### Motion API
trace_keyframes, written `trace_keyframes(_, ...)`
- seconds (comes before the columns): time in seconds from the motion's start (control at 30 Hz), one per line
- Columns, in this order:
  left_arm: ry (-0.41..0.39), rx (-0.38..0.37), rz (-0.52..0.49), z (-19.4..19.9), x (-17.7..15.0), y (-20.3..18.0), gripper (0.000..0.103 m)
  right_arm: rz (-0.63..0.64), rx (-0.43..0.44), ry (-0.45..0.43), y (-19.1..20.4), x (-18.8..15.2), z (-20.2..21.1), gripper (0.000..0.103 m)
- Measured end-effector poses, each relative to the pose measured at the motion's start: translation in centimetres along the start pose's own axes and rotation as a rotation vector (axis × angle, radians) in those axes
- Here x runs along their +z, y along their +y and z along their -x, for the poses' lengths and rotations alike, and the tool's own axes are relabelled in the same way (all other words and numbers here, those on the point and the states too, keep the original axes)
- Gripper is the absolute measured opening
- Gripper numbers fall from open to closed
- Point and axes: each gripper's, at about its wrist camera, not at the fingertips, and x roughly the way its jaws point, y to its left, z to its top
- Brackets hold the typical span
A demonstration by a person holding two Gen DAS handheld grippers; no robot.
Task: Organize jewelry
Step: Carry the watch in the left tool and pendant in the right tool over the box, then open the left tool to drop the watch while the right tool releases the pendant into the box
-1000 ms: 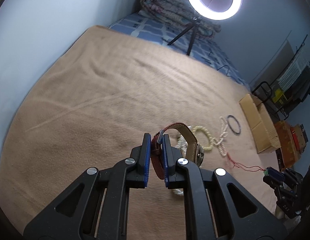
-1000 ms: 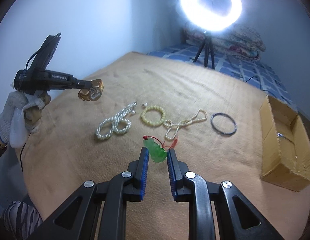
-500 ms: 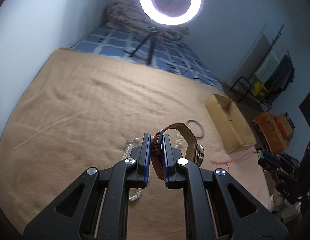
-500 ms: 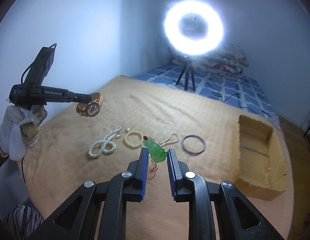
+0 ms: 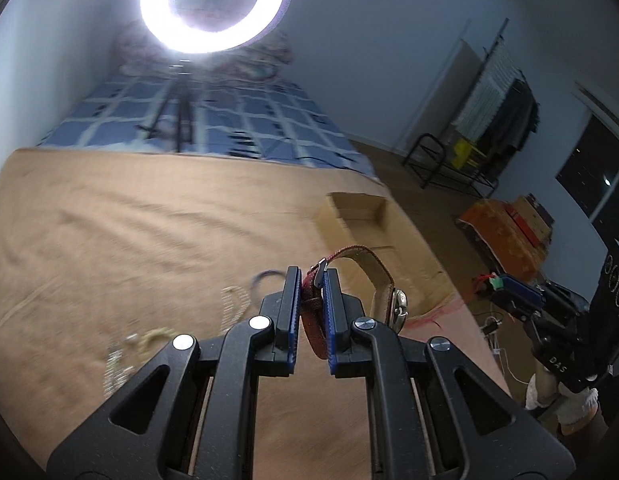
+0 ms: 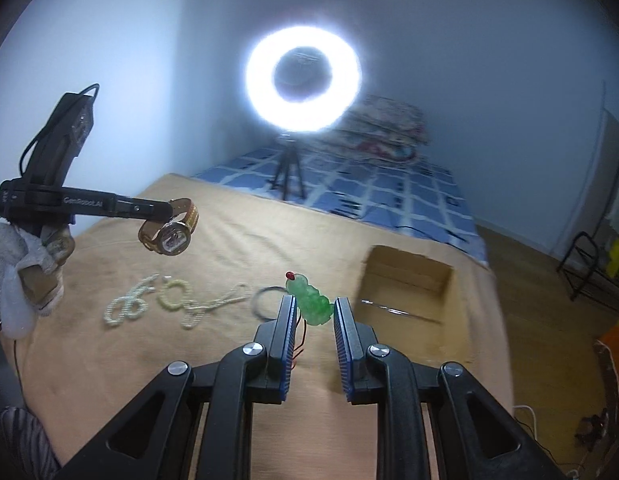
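I found the box (image 6: 407,276) at the blanket's (image 6: 229,240) right edge, mouth up, with floor just beyond it. Left of the box lay the bangle (image 6: 265,300) and bead strings (image 6: 169,300), with bare blanket open behind them toward the ring light (image 6: 303,80).

My left gripper (image 5: 311,280) had its jaws nearly pressed together, pinching the watch (image 5: 391,300) by its red strap. The strap looped forward and right, case hanging on the right side. From the right wrist view, the watch hung clear above the blanket, well left of the box.

My right gripper (image 6: 313,308) pinched the pendant (image 6: 309,300), jaws narrowly spread. Its long axis tilted up-left, red bead topmost, red cord trailing below. It sat just left of the box.
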Motion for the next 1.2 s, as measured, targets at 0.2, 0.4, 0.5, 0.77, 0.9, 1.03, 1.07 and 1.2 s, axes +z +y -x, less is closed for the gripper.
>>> trace_keyframes(0.2, 0.035, -0.060, -0.032, -5.6, 1.4, -4.9, 0.009, -0.051, -0.072, -0.003, -4.9, 0.1, -1.0, 0.018)
trace_keyframes(0.4, 0.088, -0.074, -0.039, -11.2, 2.2, -8.0, 0.009, -0.102, -0.109, 0.026, -8.7, -0.8, -3.2, 0.018)
trace_keyframes(0.5, 0.113, -0.059, -0.050, -13.8, 2.1, -9.0, 0.009, -0.118, -0.113, 0.051, -10.0, -1.4, -4.6, 0.018)
trace_keyframes(0.77, 0.195, 0.004, -0.086, -19.9, 1.0, -10.8, 0.009, -0.144, -0.116, 0.147, -12.1, -3.8, -9.0, 0.018)
trace_keyframes(0.9, 0.223, 0.048, -0.108, -21.9, 0.4, -11.2, 0.009, -0.143, -0.117, 0.191, -12.3, -4.9, -10.6, 0.018)
trace_keyframes(1.03, 0.253, 0.098, -0.148, -23.7, 0.0, -11.8, 0.009, -0.127, -0.117, 0.240, -12.0, -6.0, -11.9, 0.018)
trace_keyframes(1.07, 0.258, 0.103, -0.154, -24.0, -0.1, -11.9, 0.009, -0.124, -0.118, 0.248, -12.0, -6.2, -12.2, 0.018)
trace_keyframes(1.2, 0.268, 0.123, -0.168, -24.9, -0.5, -12.1, 0.009, -0.131, -0.119, 0.267, -12.1, -6.7, -12.6, 0.018)
